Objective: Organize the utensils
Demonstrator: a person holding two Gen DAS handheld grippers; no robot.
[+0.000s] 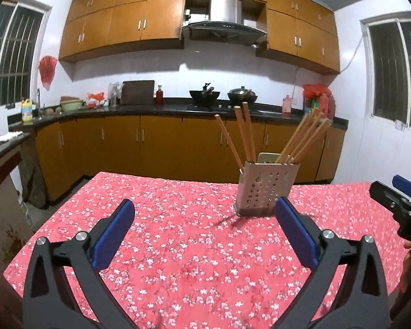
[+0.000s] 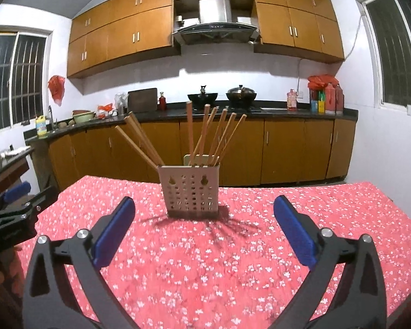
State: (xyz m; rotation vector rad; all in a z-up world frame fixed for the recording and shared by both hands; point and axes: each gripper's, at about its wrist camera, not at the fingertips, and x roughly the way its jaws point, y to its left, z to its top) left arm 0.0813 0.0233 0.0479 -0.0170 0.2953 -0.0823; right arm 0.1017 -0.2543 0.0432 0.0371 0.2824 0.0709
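Observation:
A beige perforated utensil holder [image 1: 264,189] stands upright on the table with the red floral cloth [image 1: 178,246]. It also shows in the right wrist view [image 2: 190,192]. Several wooden chopsticks [image 1: 301,139] stand in it, leaning left and right; they also show in the right wrist view [image 2: 213,137]. My left gripper [image 1: 205,205] is open and empty above the cloth, short of the holder. My right gripper [image 2: 204,203] is open and empty, with the holder just beyond its fingers. Each gripper shows at the edge of the other's view.
The red cloth [image 2: 233,260] covers the whole table. Behind the table run wooden base cabinets [image 2: 260,150] and a dark counter with woks [image 2: 202,97], bottles [image 2: 326,98] and a sink area [image 1: 38,107]. A side counter [image 1: 2,148] stands at the left.

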